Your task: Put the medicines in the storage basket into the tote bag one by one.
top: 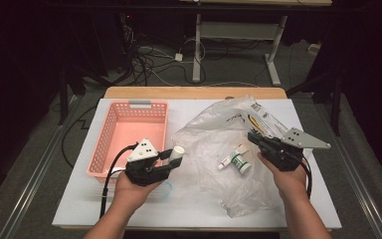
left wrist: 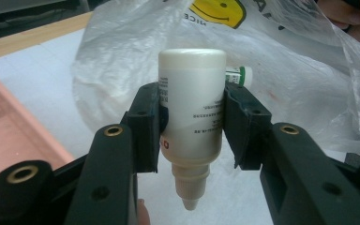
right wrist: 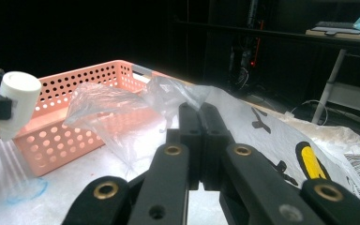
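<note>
My left gripper (top: 171,158), lower left of centre in the high view, pinches a white dropper bottle (left wrist: 192,110) across its body. In the left gripper view it hangs nozzle-down at frame centre, flat end up, smooth white plastic with small printed text and a red mark on the label, tapered tip uncapped as far as I can tell. It sits just right of the pink perforated basket (top: 129,137), above the table.

Risk, my call: the pads grip a smooth round body, so the bottle could twist or slip out before it clears the basket rim; a knock on the rim would do it. The inverted nozzle might also drip.

My right gripper (top: 255,137), right of centre, has its jaws pressed together on a fold of the clear plastic bag (top: 219,134); in the right gripper view the film bunches up at the tips. If I tug, the bag drags and the green-and-white tube (top: 239,160) lying on it, mid-frame, may roll off.

Farther back, the bag's yellow smiley print (left wrist: 218,11) and the table's wooden far edge (top: 194,92).
</note>
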The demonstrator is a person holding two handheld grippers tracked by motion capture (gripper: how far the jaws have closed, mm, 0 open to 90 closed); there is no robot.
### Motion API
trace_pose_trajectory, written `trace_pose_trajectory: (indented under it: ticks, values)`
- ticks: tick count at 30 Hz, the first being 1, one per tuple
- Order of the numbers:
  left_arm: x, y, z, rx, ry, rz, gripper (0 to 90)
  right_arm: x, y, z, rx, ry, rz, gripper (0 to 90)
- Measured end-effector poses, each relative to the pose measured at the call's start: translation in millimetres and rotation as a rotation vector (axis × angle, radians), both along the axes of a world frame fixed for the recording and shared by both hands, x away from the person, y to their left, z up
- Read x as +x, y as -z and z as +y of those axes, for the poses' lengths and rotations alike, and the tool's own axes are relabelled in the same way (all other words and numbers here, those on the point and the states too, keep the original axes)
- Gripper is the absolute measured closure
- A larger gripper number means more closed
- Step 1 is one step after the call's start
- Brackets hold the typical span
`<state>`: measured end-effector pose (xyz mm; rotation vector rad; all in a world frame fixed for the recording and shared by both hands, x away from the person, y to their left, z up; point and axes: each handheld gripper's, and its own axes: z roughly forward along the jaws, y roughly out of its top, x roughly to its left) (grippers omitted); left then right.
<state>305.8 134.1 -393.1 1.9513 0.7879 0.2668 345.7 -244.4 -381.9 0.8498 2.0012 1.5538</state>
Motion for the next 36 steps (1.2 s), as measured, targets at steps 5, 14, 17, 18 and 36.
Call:
trace_pose_trajectory:
  ticks: [5,14,17,18,36]
  values:
    - [0.6,4.2,-18.0,0.017,0.031,0.003,58.1,-0.1,-0.6,-0.1,0.003,0.0,-0.003,90.0]
    - [4.7,13.0,-48.9,0.037,0.057,0.008,58.0,-0.7,-1.8,-0.2,0.005,0.0,-0.009,90.0]
    - [9.0,16.4,-60.6,0.047,0.059,0.01,58.0,-0.9,-2.0,0.1,0.006,-0.002,-0.01,90.0]
    - [10.1,17.2,-63.4,0.048,0.059,0.01,58.0,-1.0,-2.1,0.2,0.005,-0.003,-0.009,90.0]
    - [43.5,38.9,-114.6,0.102,0.04,0.004,58.0,-1.3,-3.1,1.3,0.008,-0.011,-0.013,90.0]
